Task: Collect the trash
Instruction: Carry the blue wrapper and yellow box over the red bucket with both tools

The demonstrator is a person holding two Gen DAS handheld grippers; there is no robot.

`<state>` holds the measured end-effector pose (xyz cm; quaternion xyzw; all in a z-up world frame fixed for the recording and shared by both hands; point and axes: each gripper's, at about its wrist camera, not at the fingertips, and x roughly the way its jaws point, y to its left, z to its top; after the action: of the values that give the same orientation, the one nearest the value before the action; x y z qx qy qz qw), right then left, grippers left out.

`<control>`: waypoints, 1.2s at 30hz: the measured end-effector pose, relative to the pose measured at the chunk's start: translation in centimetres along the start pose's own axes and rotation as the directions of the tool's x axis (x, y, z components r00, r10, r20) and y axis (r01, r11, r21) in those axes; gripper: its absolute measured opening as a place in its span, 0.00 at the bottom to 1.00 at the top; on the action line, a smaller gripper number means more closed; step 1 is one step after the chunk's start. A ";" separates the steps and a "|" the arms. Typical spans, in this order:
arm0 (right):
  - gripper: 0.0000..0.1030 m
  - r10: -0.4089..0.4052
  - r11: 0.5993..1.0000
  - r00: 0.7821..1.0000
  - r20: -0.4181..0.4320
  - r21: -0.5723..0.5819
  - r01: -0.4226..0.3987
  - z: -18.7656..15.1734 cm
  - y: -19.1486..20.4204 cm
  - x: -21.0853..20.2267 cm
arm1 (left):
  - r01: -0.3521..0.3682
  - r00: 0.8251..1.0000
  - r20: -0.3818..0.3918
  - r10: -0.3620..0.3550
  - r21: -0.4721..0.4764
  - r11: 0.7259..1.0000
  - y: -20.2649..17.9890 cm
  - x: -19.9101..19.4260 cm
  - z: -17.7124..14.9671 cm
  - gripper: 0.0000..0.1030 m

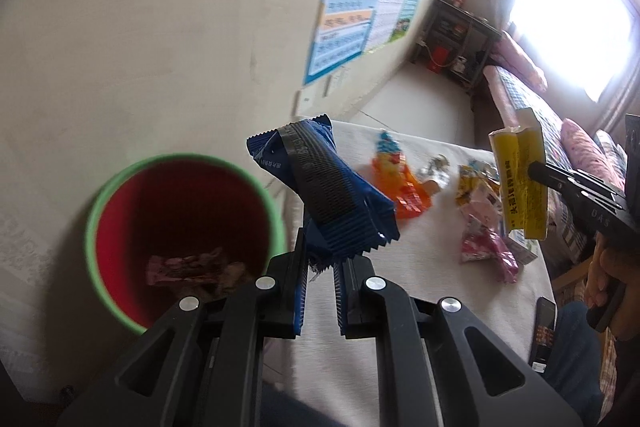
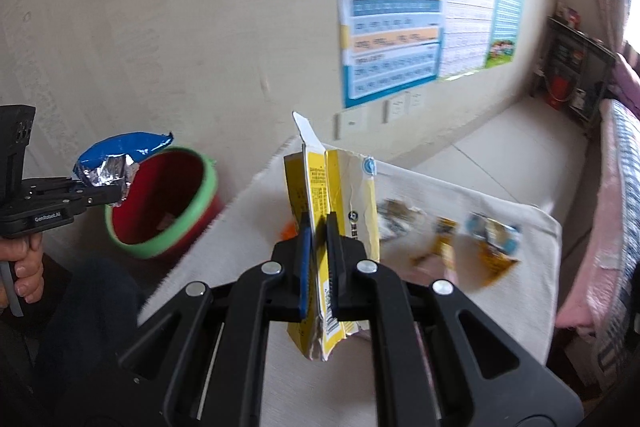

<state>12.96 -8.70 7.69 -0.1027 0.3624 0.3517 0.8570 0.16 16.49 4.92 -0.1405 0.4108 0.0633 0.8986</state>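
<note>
My left gripper [image 1: 320, 259] is shut on a blue snack wrapper [image 1: 324, 183] and holds it in the air beside the red bin with a green rim [image 1: 176, 227], which stands on the floor at the table's left edge. My right gripper [image 2: 318, 231] is shut on a flattened yellow carton [image 2: 332, 211] and holds it upright above the table. In the right wrist view the left gripper [image 2: 108, 197] with the blue wrapper [image 2: 120, 159] hangs by the bin [image 2: 168, 207]. In the left wrist view the right gripper [image 1: 536, 169] holds the carton [image 1: 520, 179] at the right.
A white-covered table [image 1: 360, 307] carries loose wrappers: orange [image 1: 400, 183], pink [image 1: 488, 251] and yellow [image 2: 488, 243]. A pink wrapper [image 1: 184, 267] lies inside the bin. A phone [image 1: 542, 331] lies at the table's right edge. A wall with posters [image 2: 396, 7] stands behind; a bed [image 2: 616, 207] at the right.
</note>
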 end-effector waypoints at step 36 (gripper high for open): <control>0.08 0.268 0.944 0.954 -0.136 -0.160 -0.289 6.6 20.8 15.4 | -0.058 0.998 -0.013 0.057 -0.195 0.979 14.6 0.4 -1.0 0.09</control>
<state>10.02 17.51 3.35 -0.1464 0.3882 0.4940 0.7641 -3.58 30.08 1.08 -0.2165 0.4100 0.1287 0.8766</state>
